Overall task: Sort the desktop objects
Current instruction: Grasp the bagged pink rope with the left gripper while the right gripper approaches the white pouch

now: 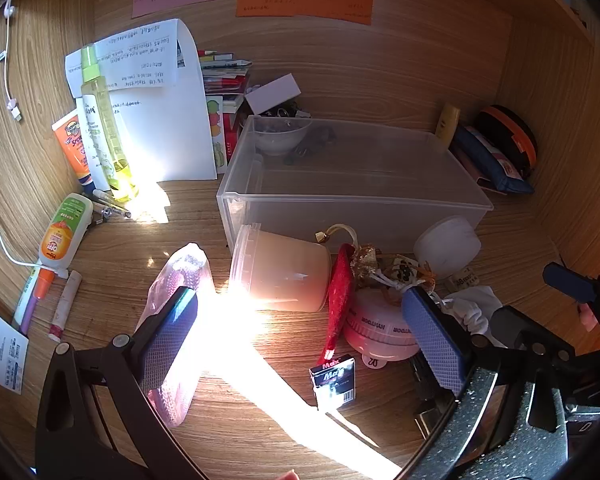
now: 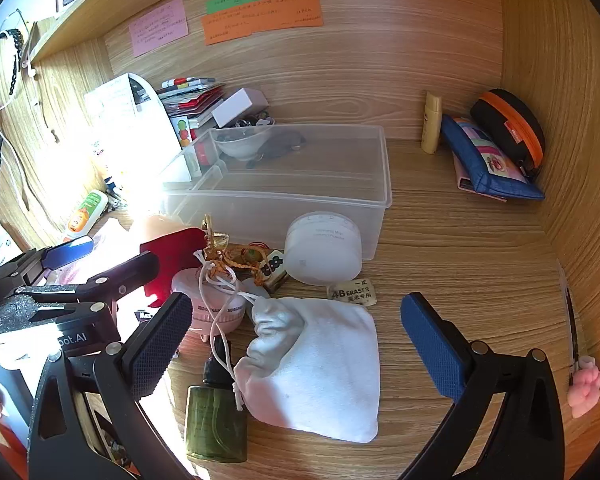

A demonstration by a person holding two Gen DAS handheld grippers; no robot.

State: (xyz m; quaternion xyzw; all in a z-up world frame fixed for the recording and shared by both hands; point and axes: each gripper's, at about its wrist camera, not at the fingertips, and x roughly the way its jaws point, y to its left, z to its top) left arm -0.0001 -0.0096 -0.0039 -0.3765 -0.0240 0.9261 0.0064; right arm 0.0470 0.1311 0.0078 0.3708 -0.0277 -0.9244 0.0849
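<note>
Landmark: a clear rectangular plastic storage box [image 2: 284,184] sits on the wooden desk [image 2: 460,240], open-topped; everything below is placed against it.
Inside the box: nothing that I can make out; a small white ceramic bowl [image 2: 242,144] shows through its far wall, so it seems to stand just behind.
Front of the box, left: a translucent round plastic tub [image 1: 284,268] lies on its side, touching or nearly touching the box's front wall, in strong sunlight.
Front of the box, right: a squat white round jar [image 2: 324,248] rests against the front wall.
Between tub and jar: a red glittery pouch [image 1: 340,300], a tangle of gold cord and small charms [image 2: 240,258], and a pink round gadget [image 1: 380,332] sit heaped together.
Nearer than the jar: a white drawstring cloth bag [image 2: 320,364], a wrapped eraser [image 2: 352,292] just beyond it, and a green glass bottle with a black cap [image 2: 216,416] touching the bag's left edge.
Right of the box: a blue zip pencil case [image 2: 488,160] and a black pouch with an orange zip [image 2: 508,128], well apart from it, by the side wall.
Left of the box: a tall yellow-green spray bottle [image 1: 104,128] standing before white papers [image 1: 160,100].
Left gripper [image 1: 300,344]: jaws spread fully wide, gripping nothing, angled down over the sunlit desk in front of the tub.
Right gripper [image 2: 296,344]: jaws equally wide, gripping nothing, the cloth bag lying between its blue pads [image 2: 432,344] without touching them.
</note>
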